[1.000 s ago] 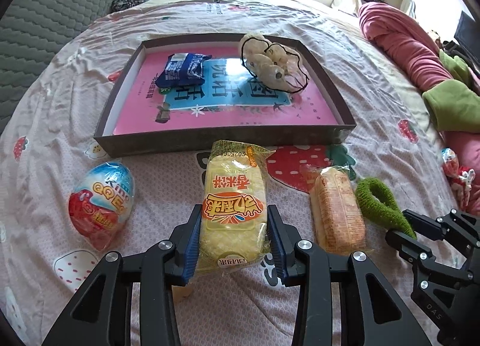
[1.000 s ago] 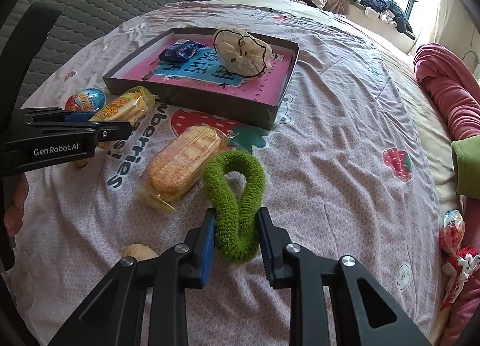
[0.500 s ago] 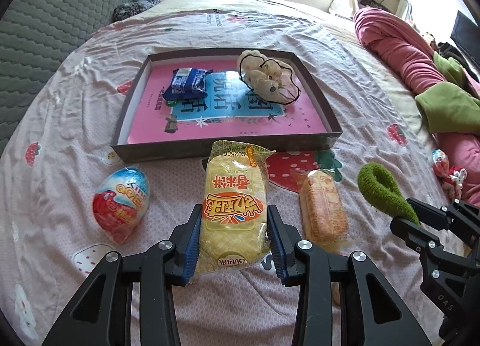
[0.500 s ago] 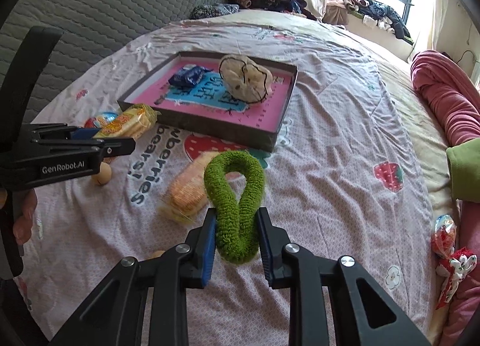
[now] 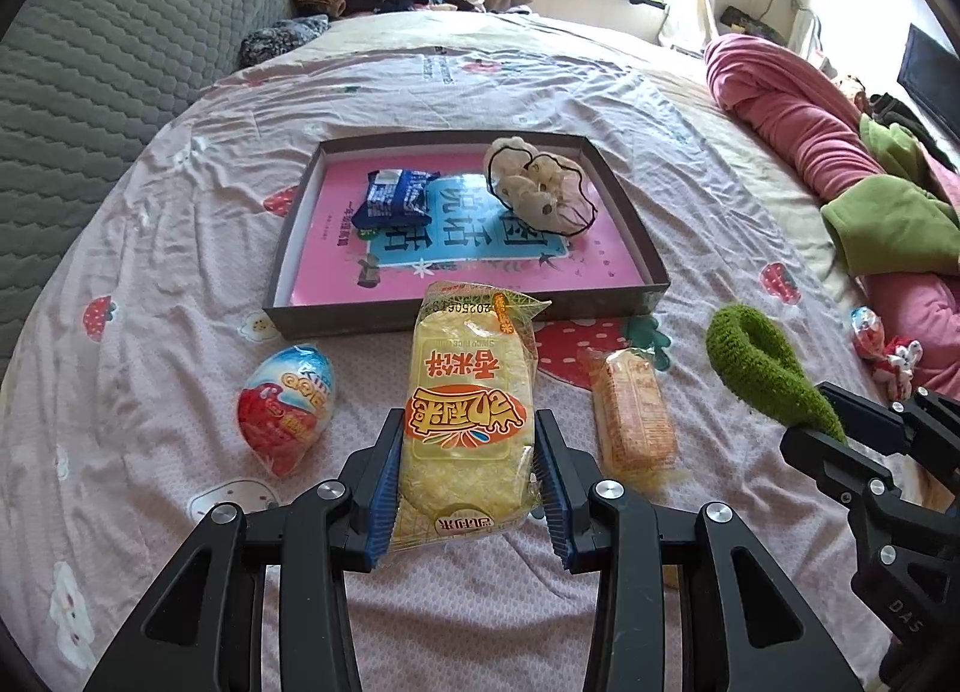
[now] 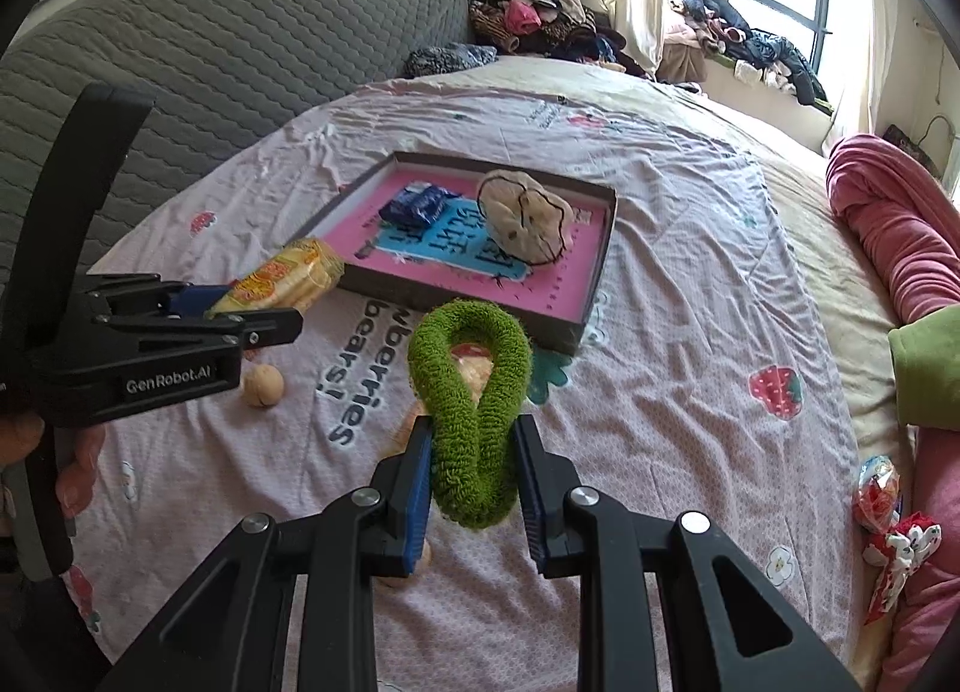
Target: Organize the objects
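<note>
Snack packet (image 5: 470, 428) clamped in left gripper (image 5: 468, 482) — scrunchie (image 6: 470, 398) in right gripper (image 6: 471, 476).

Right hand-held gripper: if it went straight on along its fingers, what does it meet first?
Likely the near wall of the shallow dark cardboard box, beyond the fuzzy green loop the right hand-held gripper holds. Depth is unclear; it could hit bedsheet short of it.

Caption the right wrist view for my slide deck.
Right gripper lifts green scrunchie toward shallow box on bed.
</note>
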Available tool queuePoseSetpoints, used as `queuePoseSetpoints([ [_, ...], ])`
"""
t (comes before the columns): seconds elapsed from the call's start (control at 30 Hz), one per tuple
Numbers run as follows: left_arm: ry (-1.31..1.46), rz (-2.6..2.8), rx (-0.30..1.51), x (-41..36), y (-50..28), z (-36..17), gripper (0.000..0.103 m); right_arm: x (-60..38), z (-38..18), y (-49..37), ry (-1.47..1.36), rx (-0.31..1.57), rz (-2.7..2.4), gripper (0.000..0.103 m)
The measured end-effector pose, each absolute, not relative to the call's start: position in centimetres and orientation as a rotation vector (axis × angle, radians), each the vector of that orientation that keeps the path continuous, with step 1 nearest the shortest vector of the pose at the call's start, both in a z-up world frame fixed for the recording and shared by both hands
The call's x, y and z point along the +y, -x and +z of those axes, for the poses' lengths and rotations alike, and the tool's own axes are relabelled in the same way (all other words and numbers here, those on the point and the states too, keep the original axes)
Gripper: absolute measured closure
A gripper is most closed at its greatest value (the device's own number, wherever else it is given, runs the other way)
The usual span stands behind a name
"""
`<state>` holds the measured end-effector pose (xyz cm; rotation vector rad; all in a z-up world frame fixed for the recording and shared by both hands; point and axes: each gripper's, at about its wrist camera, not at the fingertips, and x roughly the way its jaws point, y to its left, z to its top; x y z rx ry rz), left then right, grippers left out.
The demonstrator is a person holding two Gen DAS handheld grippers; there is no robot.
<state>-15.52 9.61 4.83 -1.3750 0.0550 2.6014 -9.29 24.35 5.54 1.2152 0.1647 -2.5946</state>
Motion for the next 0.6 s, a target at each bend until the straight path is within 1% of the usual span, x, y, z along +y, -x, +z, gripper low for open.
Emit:
queuePoseSetpoints([
  [0.6,1.220,2.704,0.005,7.2,13.1,9.7,0.061,21.4,10.6,7.8,-1.047,0.122,-2.655,0.077],
])
